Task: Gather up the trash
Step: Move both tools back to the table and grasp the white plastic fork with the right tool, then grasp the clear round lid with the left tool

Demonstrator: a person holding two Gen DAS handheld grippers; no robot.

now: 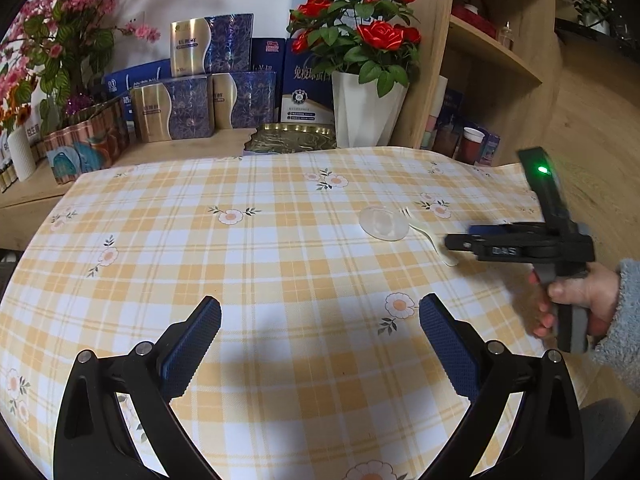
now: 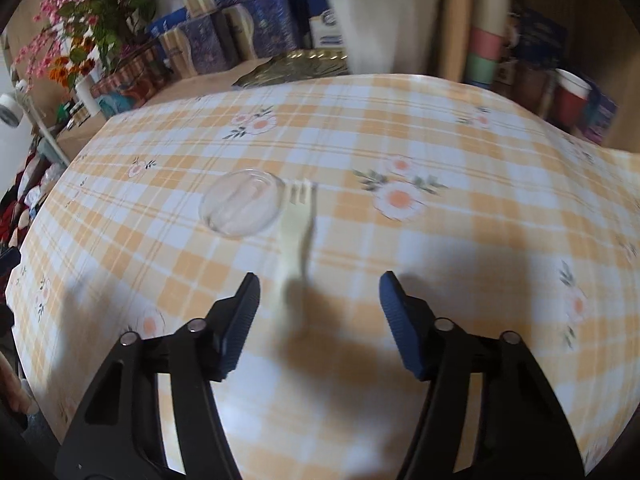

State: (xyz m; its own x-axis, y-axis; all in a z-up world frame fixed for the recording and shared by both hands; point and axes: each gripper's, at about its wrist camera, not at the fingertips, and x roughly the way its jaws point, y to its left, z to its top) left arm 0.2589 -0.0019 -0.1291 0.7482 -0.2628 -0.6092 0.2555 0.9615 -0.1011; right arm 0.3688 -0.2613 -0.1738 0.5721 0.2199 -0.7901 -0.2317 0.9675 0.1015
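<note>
So there's a table with a yellow checked tablecloth (image 1: 280,264) with little flowers on it, and two bits of trash sit on it: a clear plastic lid (image 2: 242,203) and a pale plastic fork (image 2: 297,228). They lie right next to each other, the fork's prongs just beside the lid's rim, maybe touching, hard to say with the blur.

The right gripper (image 2: 318,300) hangs over the cloth with its jaws apart and nothing pinched between them. The fork's handle end points back toward it and reaches into the gap between the two blue pads, closer to the left-hand pad, but neither pad touches it. The lid is a bit further out, ahead and to the left of that gripper. From the left wrist view you can see the right gripper (image 1: 450,242) from the side, held by a hand (image 1: 576,296) in a grey fuzzy sleeve, its tip over the fork's (image 1: 434,240) handle, with the lid (image 1: 384,223) just past it.

The left gripper (image 1: 320,328) is wide open too, nothing in it, hovering over bare cloth well apart from both things, which lie off to its front right.

Behind the table: a white pot of red roses (image 1: 360,108), some blue and gold boxes (image 1: 192,108), wooden shelves (image 1: 492,52).
</note>
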